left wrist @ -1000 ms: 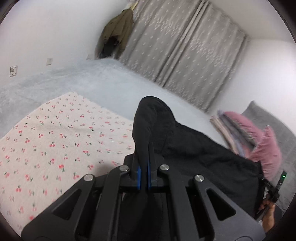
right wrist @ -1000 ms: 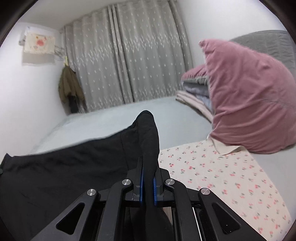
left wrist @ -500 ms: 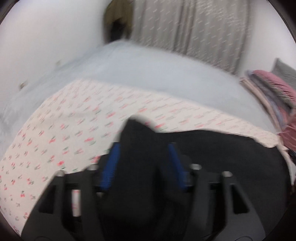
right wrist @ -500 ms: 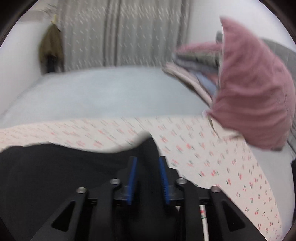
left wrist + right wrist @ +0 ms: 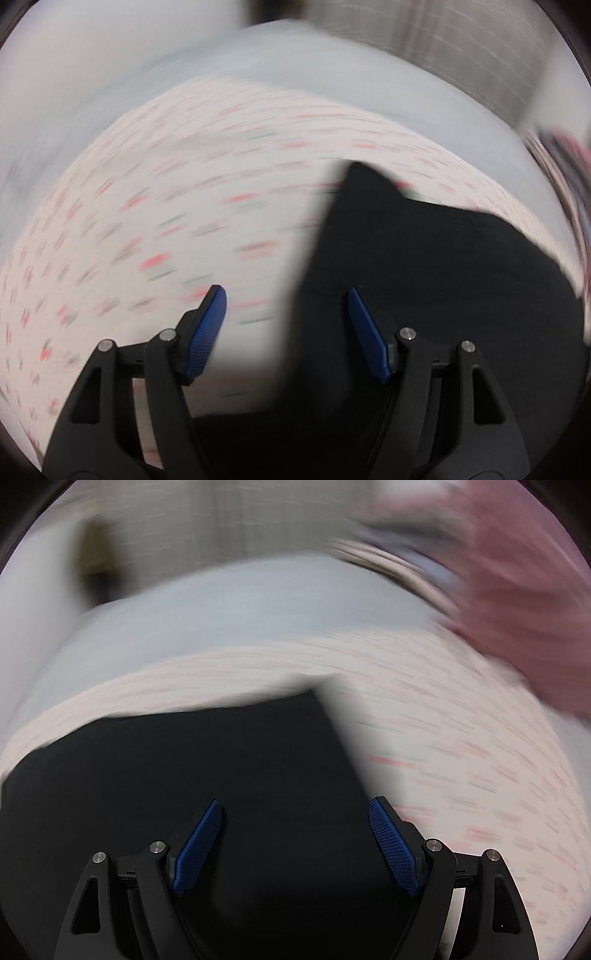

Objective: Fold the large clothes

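No brand, label or writing can be read — both views are smeared. The black garment (image 5: 424, 280) lies on the cherry-print sheet (image 5: 155, 206) spread over the bed. The left gripper (image 5: 286, 301) and right gripper (image 5: 295, 806) are opening — blue fingers (image 5: 391, 845) spread, pinching nothing, above the garment.
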Tool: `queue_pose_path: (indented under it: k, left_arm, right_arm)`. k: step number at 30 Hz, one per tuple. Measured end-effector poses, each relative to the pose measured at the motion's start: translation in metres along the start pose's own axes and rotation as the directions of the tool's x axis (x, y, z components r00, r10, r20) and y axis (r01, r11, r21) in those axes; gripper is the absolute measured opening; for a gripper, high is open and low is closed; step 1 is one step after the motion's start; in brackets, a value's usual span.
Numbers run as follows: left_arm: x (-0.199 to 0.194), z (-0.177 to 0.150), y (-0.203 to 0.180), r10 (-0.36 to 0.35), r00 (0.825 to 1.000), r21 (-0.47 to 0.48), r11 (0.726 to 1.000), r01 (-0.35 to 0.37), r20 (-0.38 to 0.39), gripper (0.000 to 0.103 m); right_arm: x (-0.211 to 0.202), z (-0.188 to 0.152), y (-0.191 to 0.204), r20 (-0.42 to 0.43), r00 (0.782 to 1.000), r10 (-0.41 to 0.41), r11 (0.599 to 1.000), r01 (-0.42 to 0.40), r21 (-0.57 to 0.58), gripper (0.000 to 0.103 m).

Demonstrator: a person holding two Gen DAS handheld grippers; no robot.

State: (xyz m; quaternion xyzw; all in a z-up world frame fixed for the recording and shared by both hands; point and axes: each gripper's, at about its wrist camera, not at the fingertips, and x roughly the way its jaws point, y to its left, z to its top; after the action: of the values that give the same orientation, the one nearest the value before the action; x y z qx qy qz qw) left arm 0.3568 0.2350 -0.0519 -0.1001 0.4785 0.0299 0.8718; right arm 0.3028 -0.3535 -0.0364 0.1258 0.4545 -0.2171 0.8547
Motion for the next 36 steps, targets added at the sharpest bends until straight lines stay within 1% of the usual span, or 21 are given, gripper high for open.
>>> queue_pose_path:
  k: [1, 2, 4, 6, 8, 11, 13, 15, 18, 20, 22, 23, 24, 25, 26, 27, 28, 30, 31, 33, 36]
  left_arm:
    - [-0.008, -0.003, 0.018, -0.007, 1.000, -0.046, 0.999, 0.006, -0.003, 0.069]
    - [-0.016, -0.005, 0.028, -0.018, 1.000, -0.069, 0.997, 0.018, 0.004, 0.069]
    - [-0.039, -0.015, 0.037, -0.059, 0.998, -0.078, 0.995, 0.061, 0.025, 0.069]
    - [-0.069, -0.032, 0.037, -0.139, 0.990, -0.063, 0.988, 0.141, 0.029, 0.070]
    - [-0.094, -0.051, 0.032, -0.196, 0.980, -0.044, 0.979, 0.197, 0.016, 0.083]
    - [-0.124, -0.081, 0.016, -0.273, 0.962, -0.030, 0.962, 0.272, -0.014, 0.084]
    - [-0.131, -0.096, 0.015, -0.308, 0.950, -0.074, 0.950, 0.304, -0.047, 0.084]
    - [-0.136, -0.114, 0.023, -0.297, 0.953, -0.162, 0.945, 0.283, -0.065, 0.084]
    - [-0.131, -0.137, 0.036, -0.292, 0.953, -0.308, 0.917, 0.253, -0.085, 0.084]
    - [-0.130, -0.153, 0.037, -0.285, 0.955, -0.339, 0.909, 0.242, -0.081, 0.084]
    - [-0.135, -0.165, 0.039, -0.246, 0.968, -0.365, 0.906, 0.213, -0.044, 0.084]
    - [-0.136, -0.168, 0.040, -0.246, 0.969, -0.379, 0.900, 0.215, -0.034, 0.084]
    - [-0.137, -0.173, 0.042, -0.258, 0.966, -0.402, 0.887, 0.227, -0.025, 0.084]
    - [-0.137, -0.177, 0.045, -0.279, 0.960, -0.437, 0.867, 0.241, -0.023, 0.084]
    - [-0.134, -0.180, 0.050, -0.310, 0.950, -0.483, 0.837, 0.258, -0.030, 0.084]
    - [-0.132, -0.188, 0.056, -0.356, 0.934, -0.539, 0.792, 0.288, -0.024, 0.084]
    - [-0.129, -0.196, 0.060, -0.380, 0.925, -0.571, 0.762, 0.304, -0.014, 0.084]
    - [-0.125, -0.203, 0.060, -0.390, 0.921, -0.584, 0.751, 0.309, -0.014, 0.084]
    - [-0.122, -0.203, 0.057, -0.410, 0.912, -0.577, 0.748, 0.329, -0.012, 0.084]
    - [-0.113, -0.201, 0.051, -0.471, 0.882, -0.570, 0.723, 0.390, 0.006, 0.084]
    - [-0.094, -0.198, 0.043, -0.562, 0.822, -0.599, 0.628, 0.497, 0.092, 0.080]
  right_arm:
    - [0.004, 0.000, -0.036, -0.050, 0.997, -0.052, 0.993, 0.057, 0.107, 0.083]
    - [0.000, -0.003, -0.065, -0.072, 0.997, -0.027, 0.977, 0.041, 0.209, 0.083]
    - [-0.020, -0.011, -0.089, -0.023, 0.999, 0.048, 0.966, -0.041, 0.253, 0.083]
    - [-0.041, -0.018, -0.097, 0.024, 0.998, 0.058, 0.977, -0.062, 0.205, 0.083]
    - [-0.072, -0.040, -0.097, 0.059, 0.993, 0.099, 0.987, -0.106, 0.124, 0.084]
    - [-0.099, -0.067, -0.105, 0.058, 0.978, 0.199, 0.974, -0.204, 0.097, 0.085]
    - [-0.109, -0.087, -0.109, 0.033, 0.962, 0.271, 0.955, -0.273, 0.116, 0.085]
    - [-0.111, -0.099, -0.120, 0.009, 0.944, 0.330, 0.930, -0.327, 0.169, 0.085]
    - [-0.111, -0.126, -0.136, -0.035, 0.927, 0.374, 0.900, -0.353, 0.256, 0.085]
    - [-0.102, -0.143, -0.135, -0.115, 0.912, 0.394, 0.888, -0.346, 0.303, 0.085]
    - [-0.107, -0.153, -0.133, -0.099, 0.901, 0.421, 0.866, -0.368, 0.338, 0.085]
    - [-0.108, -0.156, -0.134, -0.097, 0.892, 0.441, 0.849, -0.380, 0.368, 0.085]
    - [-0.107, -0.159, -0.135, -0.096, 0.884, 0.457, 0.834, -0.389, 0.392, 0.085]
    - [-0.107, -0.165, -0.134, -0.089, 0.864, 0.495, 0.801, -0.415, 0.431, 0.085]
    - [-0.107, -0.169, -0.131, -0.092, 0.853, 0.513, 0.789, -0.427, 0.443, 0.085]
    - [-0.110, -0.172, -0.129, -0.094, 0.853, 0.513, 0.789, -0.425, 0.444, 0.085]
    - [-0.114, -0.177, -0.127, -0.091, 0.860, 0.502, 0.793, -0.415, 0.447, 0.085]
    - [-0.118, -0.183, -0.126, -0.083, 0.856, 0.511, 0.772, -0.414, 0.483, 0.085]
    - [-0.118, -0.186, -0.127, -0.077, 0.851, 0.519, 0.759, -0.419, 0.498, 0.085]
    - [-0.116, -0.187, -0.126, -0.058, 0.851, 0.522, 0.750, -0.425, 0.507, 0.085]
    - [-0.111, -0.185, -0.125, 0.013, 0.849, 0.528, 0.723, -0.458, 0.517, 0.085]
